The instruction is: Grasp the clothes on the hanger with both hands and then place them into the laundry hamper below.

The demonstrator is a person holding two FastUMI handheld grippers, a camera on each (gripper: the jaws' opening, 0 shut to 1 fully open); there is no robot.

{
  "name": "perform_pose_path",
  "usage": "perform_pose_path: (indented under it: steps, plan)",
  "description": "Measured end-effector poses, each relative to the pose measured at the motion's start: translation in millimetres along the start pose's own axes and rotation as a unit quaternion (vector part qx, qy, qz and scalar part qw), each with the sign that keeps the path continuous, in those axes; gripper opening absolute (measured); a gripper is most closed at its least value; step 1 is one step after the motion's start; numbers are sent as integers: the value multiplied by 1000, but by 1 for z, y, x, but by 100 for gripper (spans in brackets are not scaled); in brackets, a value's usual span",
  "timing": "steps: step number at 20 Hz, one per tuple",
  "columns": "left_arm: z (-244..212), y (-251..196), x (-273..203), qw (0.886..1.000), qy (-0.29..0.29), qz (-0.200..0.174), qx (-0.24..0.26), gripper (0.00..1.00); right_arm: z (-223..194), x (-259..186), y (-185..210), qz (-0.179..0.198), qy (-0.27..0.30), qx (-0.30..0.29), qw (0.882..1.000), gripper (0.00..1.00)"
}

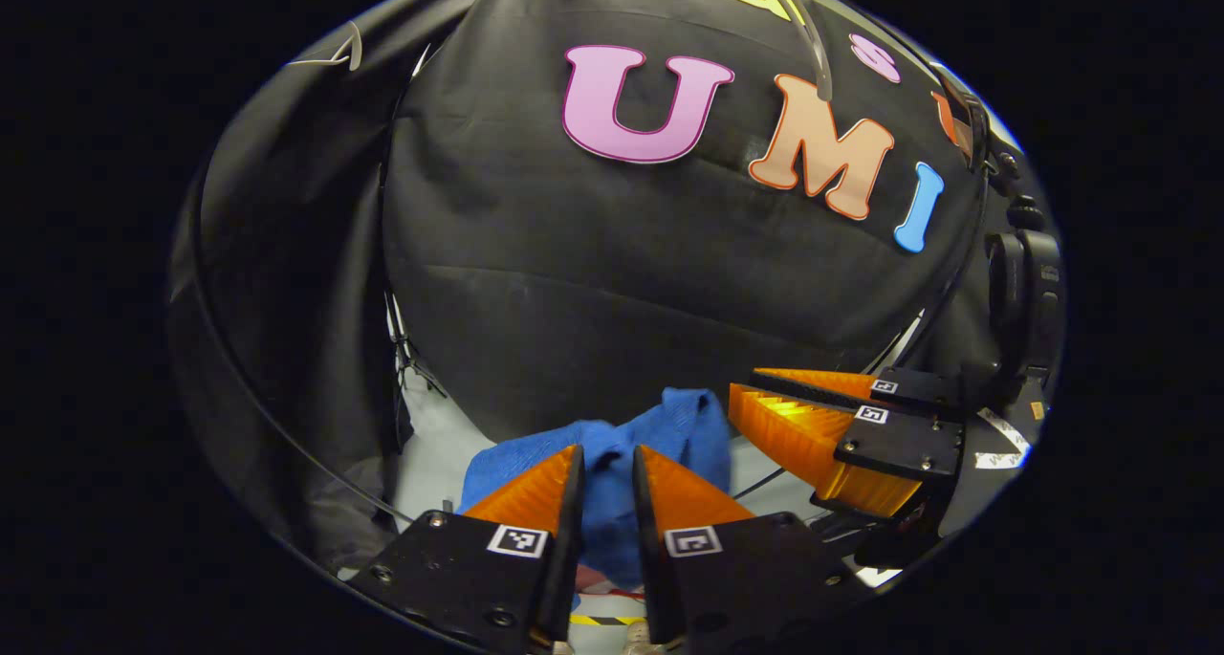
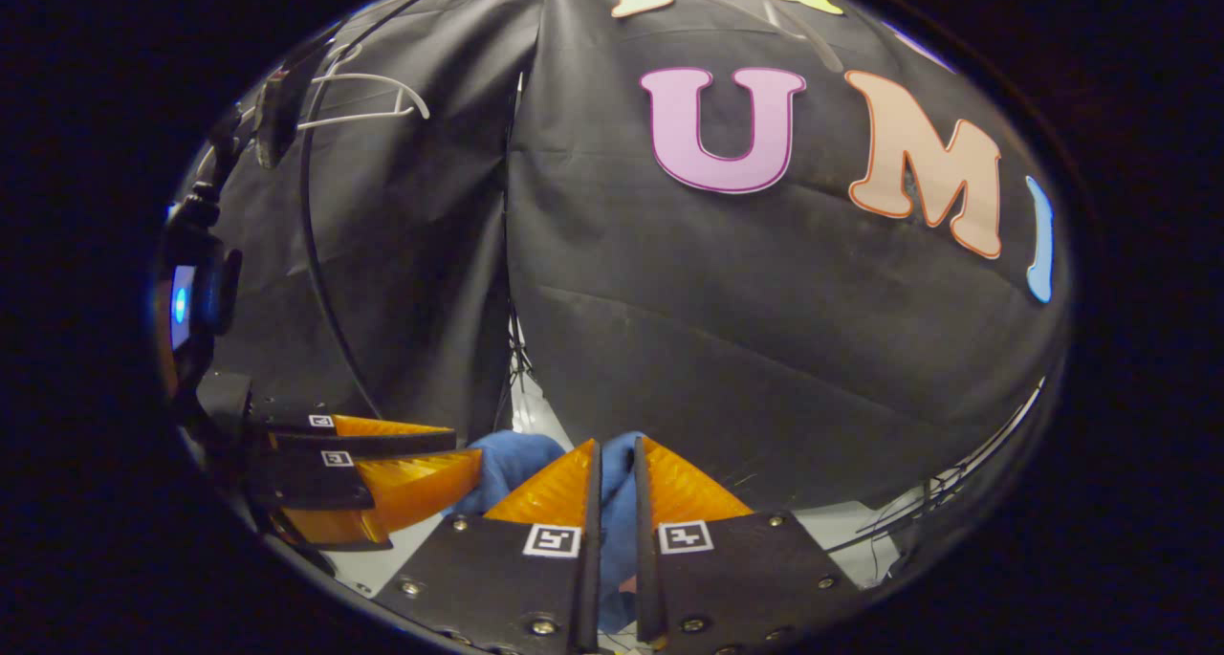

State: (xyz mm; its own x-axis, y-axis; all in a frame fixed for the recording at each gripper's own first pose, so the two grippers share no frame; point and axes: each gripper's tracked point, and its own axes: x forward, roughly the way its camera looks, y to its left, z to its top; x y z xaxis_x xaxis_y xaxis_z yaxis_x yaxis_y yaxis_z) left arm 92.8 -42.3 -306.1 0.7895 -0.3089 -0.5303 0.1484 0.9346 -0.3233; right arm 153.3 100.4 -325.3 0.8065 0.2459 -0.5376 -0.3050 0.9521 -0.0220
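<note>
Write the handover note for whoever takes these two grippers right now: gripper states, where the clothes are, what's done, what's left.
Left gripper: fingers close together with the blue garment bunched between them; it looks clamped.
Right gripper: the same, closed on a fold of the blue garment.
The two grippers hang side by side, each holding one part of the cloth, in front of the booth's black wall.
A bare white hanger hangs up to the left in the right gripper view.
Done: garment grasped with both grippers, and it seems off the hanger.
Left: lower it into the laundry hamper, then open both grippers.

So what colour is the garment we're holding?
Plain blue garment, clearest in the left gripper view.
</note>
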Motion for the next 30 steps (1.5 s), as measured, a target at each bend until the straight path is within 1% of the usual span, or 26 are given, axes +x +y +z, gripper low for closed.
perform_pose_path:
  steps: [1,2,3,9,15,19,21,23,25,27,30]
  plan:
    - [4,-3,2,1000,-4,-3,2,45,3,-1,0,-1,-2,0,1000,16]
    - [6,-4,0,1000,-6,-5,7,57,4,-2,0,-2,-3,-1,1000,16]
    - [7,-4,0,1000,-8,-6,11,50,5,-2,-1,-3,-5,-1,1000,16]
    - [8,-6,-1,1000,-10,-11,15,50,6,-6,-5,-9,-8,3,1000,16]
    - [2,-3,-5,1000,-6,-6,12,51,3,-7,-5,-12,-7,6,1000,16]
    - [8,-3,-14,1000,-12,-2,17,51,6,-10,-6,-17,-17,6,1000,16]
    - [22,-6,-20,999,-27,-3,26,51,19,-20,-8,-23,-32,7,999,16]
    - [41,-12,-28,998,-49,-5,32,50,36,-44,-11,-32,-54,9,998,16]
    - [65,-23,-37,996,-77,-12,35,50,56,-59,-21,-45,-80,7,996,16]
    - [91,-33,-48,993,-106,-17,44,50,81,-73,-36,-64,-113,3,992,16]
    - [130,-57,-71,986,-152,-31,60,50,119,-108,-57,-91,-162,9,983,16]
